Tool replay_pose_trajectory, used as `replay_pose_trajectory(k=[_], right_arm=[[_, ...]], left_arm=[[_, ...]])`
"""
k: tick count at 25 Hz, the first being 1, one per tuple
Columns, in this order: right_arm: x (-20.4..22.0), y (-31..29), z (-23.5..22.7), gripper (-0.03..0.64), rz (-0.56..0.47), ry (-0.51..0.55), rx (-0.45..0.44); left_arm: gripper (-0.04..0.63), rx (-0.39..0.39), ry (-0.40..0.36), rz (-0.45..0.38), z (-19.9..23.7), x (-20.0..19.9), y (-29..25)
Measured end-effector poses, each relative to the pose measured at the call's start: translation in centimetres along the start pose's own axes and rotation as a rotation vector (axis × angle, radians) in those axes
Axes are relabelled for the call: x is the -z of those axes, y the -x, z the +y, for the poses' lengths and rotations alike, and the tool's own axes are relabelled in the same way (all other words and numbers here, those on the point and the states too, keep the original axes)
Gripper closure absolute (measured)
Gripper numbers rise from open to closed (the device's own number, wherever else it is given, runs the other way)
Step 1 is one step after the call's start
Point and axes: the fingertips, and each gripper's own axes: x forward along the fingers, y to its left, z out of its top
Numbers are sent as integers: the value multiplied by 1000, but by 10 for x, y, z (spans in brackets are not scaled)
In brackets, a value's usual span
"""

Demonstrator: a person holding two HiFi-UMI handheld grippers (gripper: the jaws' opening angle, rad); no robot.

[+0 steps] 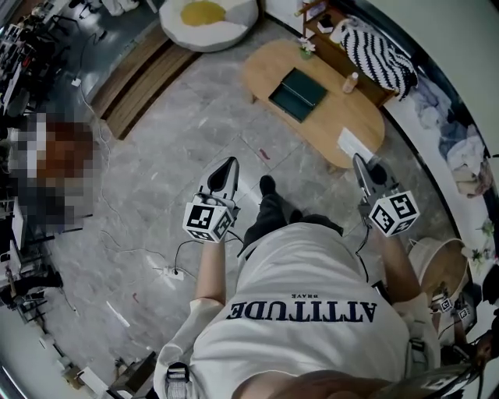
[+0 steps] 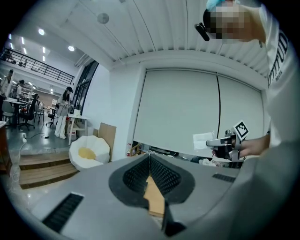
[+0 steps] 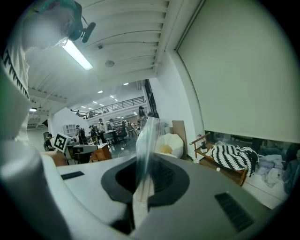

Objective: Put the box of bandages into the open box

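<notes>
A dark green open box (image 1: 297, 93) lies on the oval wooden table (image 1: 265, 70) ahead of me. My right gripper (image 1: 359, 162) is shut on a thin white box of bandages (image 1: 355, 143), which juts out over the table's near end. In the right gripper view the box of bandages (image 3: 149, 133) stands edge-on out of the closed jaws (image 3: 147, 159). The left gripper view shows the right gripper (image 2: 220, 142) with the box of bandages (image 2: 203, 139). My left gripper (image 1: 228, 165) hangs over the floor, short of the table, its jaws (image 2: 150, 157) shut.
A small bottle (image 1: 351, 80) and a flower pot (image 1: 306, 47) stand on the table. A striped cushion (image 1: 378, 51) lies on a bench behind it. A white and yellow beanbag (image 1: 207, 14), wooden steps (image 1: 132, 86), floor cables with a power strip (image 1: 168, 273) and a basket (image 1: 437, 265) surround me.
</notes>
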Motion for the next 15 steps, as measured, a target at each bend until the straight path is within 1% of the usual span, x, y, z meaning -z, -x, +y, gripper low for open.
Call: replay_pose_trajectory(k=[10, 15], right_arm=[[-21, -69, -7, 584, 10, -18, 74], [-29, -101, -8, 584, 15, -15, 107]], left_arm=[[574, 77, -4, 31, 67, -17, -55], [574, 107, -6, 31, 102, -27, -79]])
